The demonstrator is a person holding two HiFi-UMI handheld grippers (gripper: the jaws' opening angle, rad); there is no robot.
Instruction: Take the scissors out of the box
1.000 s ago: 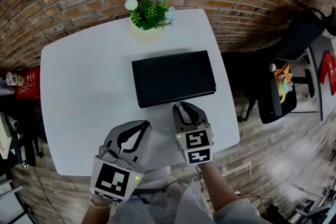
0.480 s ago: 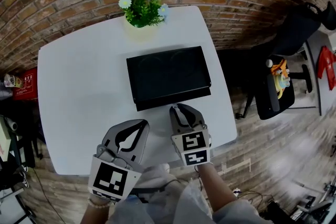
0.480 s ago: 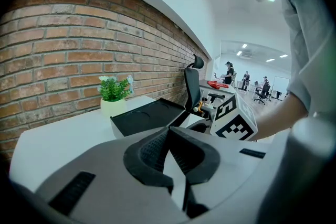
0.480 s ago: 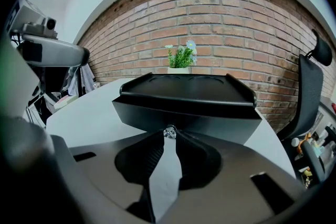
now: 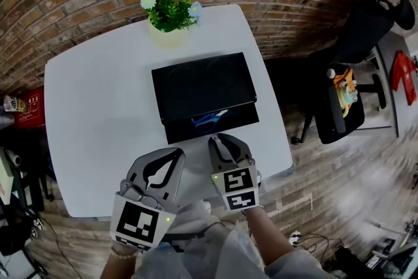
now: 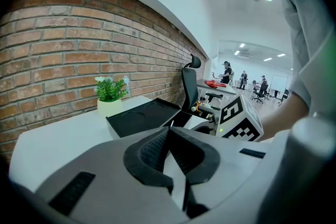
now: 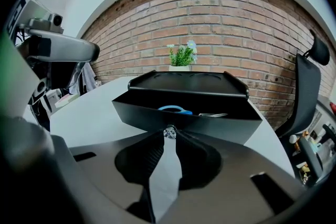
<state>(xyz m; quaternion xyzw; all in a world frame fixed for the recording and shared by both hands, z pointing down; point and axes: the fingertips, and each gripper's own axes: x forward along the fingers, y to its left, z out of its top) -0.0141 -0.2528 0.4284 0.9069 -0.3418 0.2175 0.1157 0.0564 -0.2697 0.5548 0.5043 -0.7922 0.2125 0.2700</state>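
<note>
At the near face of the box [image 5: 199,85], the right gripper [image 7: 169,134] is clamped on the drawer knob [image 7: 169,131], the scissors [image 7: 176,109] lying just beyond in the open drawer [image 7: 220,124], long axis left-right, blue handles left, while the left gripper [image 5: 160,163], closed and empty, is farther off.

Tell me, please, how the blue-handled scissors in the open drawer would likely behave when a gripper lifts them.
The scissors look rigid, plastic loops and metal blades, so probably stiff and light. Lying flat in the drawer, they seem unlikely to roll; smooth blades may slip, and they could pivot open. The right gripper is shut on the drawer's knob.
</note>
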